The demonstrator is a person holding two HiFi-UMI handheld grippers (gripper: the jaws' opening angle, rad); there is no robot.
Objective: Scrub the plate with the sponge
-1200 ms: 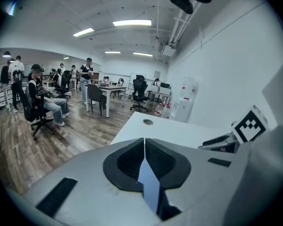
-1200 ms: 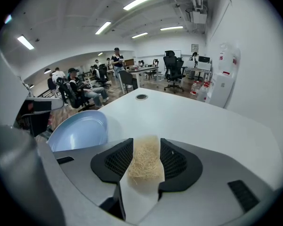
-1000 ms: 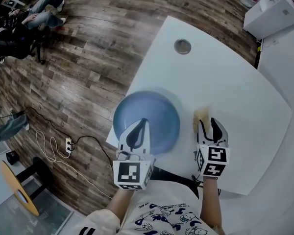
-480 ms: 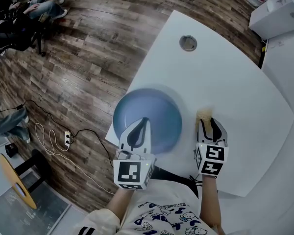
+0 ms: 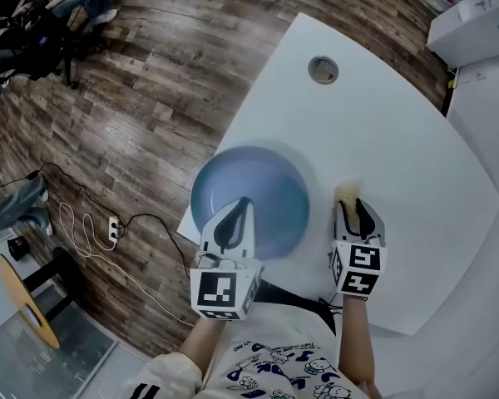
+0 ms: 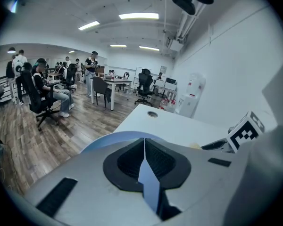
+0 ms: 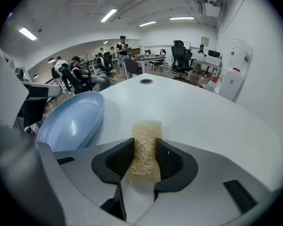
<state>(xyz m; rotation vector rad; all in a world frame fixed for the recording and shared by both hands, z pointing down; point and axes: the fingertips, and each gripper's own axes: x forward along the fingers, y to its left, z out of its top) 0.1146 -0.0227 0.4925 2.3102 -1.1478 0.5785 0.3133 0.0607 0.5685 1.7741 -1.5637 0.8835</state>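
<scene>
Grasp step looks finished; scrubbing not yet begun. Right gripper clamped on sponge, with straw-coloured pad poking out past jaws, low over table, just right of plate, apart from it. Left gripper jaws pinched on plate's near rim, steadying it. Next move, likely: carry sponge left over rim, press into plate, rub.

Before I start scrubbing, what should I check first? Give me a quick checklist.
1. Left gripper shut on plate rim: ok.
2. Right gripper shut on sponge: ok.
3. Sponge touching plate: not ok, it is beside the plate.
4. Plate's face free of other things: ok.
5. Plate fully on table: cannot tell, it lies at the table's edge.
</scene>
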